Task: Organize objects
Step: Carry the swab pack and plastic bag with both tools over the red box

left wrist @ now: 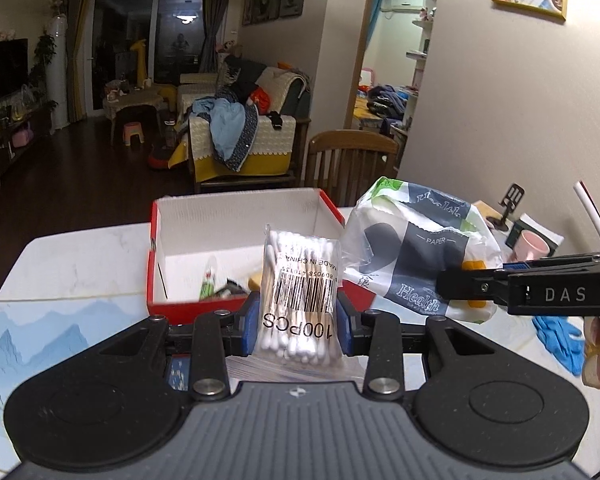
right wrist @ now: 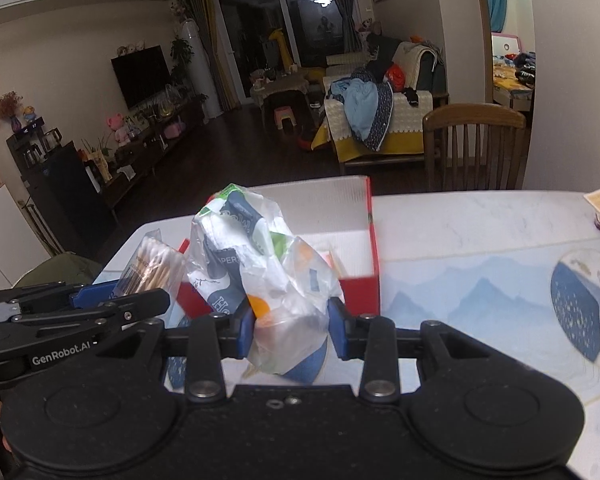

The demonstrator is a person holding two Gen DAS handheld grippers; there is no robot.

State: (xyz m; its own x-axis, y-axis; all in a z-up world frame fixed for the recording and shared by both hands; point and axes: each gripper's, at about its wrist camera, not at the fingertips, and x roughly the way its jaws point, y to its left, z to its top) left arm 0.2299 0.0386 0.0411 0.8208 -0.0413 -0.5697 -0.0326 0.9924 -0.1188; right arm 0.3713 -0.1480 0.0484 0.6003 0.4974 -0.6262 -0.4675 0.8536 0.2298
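I have my left gripper [left wrist: 298, 322] clamped on a clear pack of cotton swabs [left wrist: 298, 292], held up just in front of the red box [left wrist: 236, 248]. My right gripper [right wrist: 292, 330] is clamped on a crumpled tissue pack [right wrist: 260, 272], also raised, near the box's front wall. Inside the box I see a few small items. Beyond it stands a wooden chair [left wrist: 352, 160].

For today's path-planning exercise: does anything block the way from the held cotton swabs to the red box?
Nothing visible does. The swabs, held in the left tongs, sit just before the open-topped box. The tissue pack hangs to the right, off that path.
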